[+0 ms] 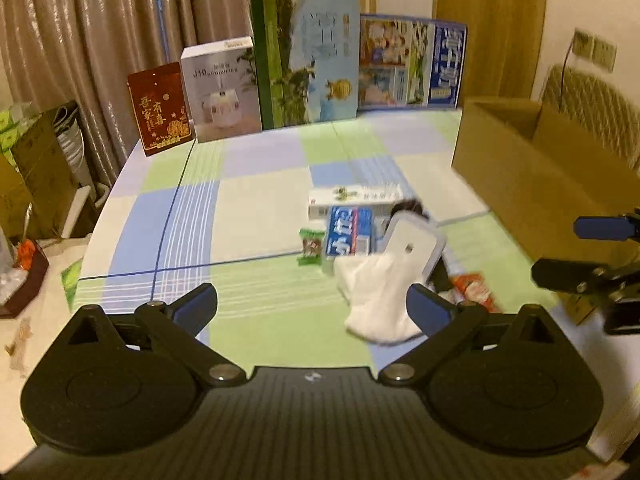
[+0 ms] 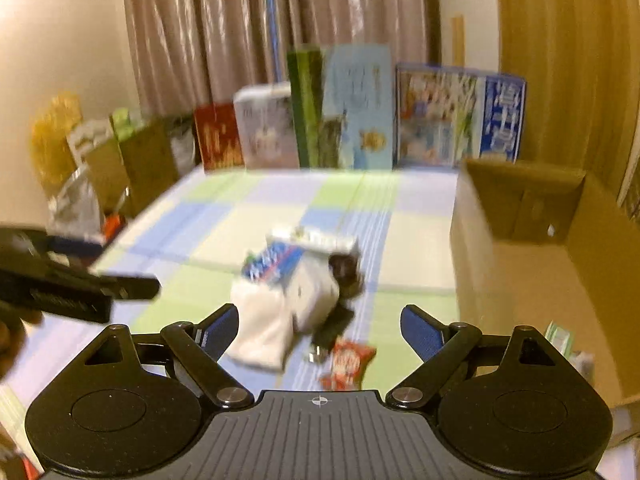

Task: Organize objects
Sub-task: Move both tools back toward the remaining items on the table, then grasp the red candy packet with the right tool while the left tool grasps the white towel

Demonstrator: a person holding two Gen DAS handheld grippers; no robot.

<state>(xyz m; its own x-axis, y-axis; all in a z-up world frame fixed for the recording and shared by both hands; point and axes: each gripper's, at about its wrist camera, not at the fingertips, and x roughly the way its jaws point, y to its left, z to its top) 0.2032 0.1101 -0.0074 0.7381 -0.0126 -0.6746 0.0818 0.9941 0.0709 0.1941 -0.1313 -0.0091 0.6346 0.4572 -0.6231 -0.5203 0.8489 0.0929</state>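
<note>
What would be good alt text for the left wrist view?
The open left gripper hovers over a checked tablecloth, facing a pile: a white cloth, a blue toothpaste box and snack packets. An open cardboard box stands to the right, and upright boxes line the far edge.

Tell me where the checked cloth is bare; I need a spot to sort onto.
Free: the wide stretch between the row of upright boxes and the item pile, plus the left half. Crowded: around the white cloth, toothpaste box and snack packet beside the cardboard box.
</note>
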